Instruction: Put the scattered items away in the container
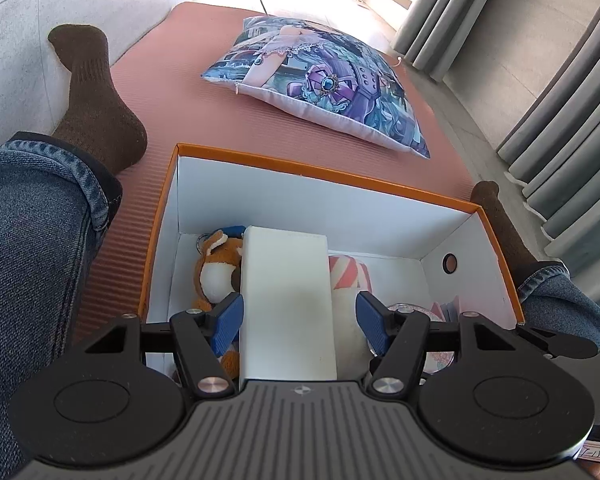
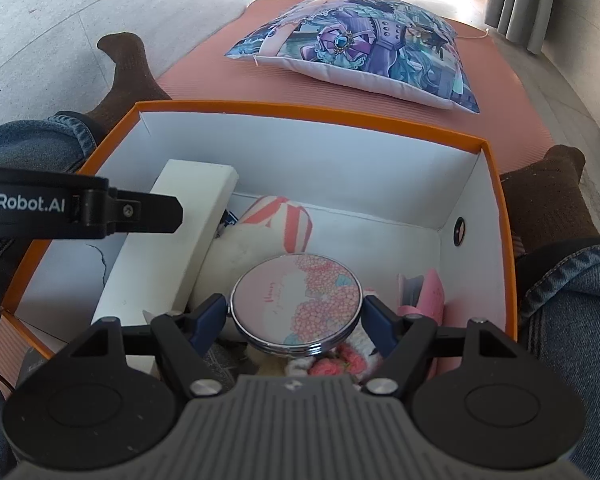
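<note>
Two tongs: both hang over the orange box [image 2: 496, 184], the landmark here.
Mat [image 1: 260, 128]: lies under the box, carrying a printed pillow [image 1: 320, 80] beyond its far wall.
White carton [image 1: 286, 300]: inside the box, left of centre, tilted; stiff, probably light, best taken across its long sides.
Plush fox [image 1: 216, 272]: inside, against the left wall; soft, squeezable anywhere.
Round tin [image 2: 296, 304]: inside, near the front; smooth, likely slippery, grip across the rim.
Left tongs [image 1: 298, 322]: spread wide, straddling the carton; pads apparently not pressing.
Right tongs [image 2: 296, 316]: spread wide either side of the tin; contact unclear.
</note>
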A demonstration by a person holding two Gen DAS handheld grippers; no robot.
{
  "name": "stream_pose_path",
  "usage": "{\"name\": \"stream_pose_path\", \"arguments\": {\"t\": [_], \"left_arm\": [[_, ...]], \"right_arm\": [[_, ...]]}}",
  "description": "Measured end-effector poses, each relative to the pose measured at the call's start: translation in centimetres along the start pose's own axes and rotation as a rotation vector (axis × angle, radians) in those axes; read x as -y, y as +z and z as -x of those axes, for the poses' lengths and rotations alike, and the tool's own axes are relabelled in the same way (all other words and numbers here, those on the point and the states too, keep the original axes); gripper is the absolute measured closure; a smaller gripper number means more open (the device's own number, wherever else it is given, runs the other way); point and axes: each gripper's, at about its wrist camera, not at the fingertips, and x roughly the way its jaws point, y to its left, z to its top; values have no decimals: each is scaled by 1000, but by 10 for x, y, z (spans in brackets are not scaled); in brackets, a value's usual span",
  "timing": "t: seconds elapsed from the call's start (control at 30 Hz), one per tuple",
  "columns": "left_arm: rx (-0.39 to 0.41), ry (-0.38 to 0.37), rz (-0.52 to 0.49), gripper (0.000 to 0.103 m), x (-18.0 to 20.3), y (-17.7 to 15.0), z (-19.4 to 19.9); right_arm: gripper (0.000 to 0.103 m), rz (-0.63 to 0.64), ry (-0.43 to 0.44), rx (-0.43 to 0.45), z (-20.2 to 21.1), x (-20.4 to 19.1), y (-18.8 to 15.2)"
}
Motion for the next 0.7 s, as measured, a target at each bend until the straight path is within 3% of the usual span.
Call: {"name": "stream_pose_path", "arguments": {"t": [0.7], "left_arm": [[-29, 23, -11, 30, 0, -7, -5]], "right_arm": [[28, -43, 89, -4, 9, 1, -1]]}}
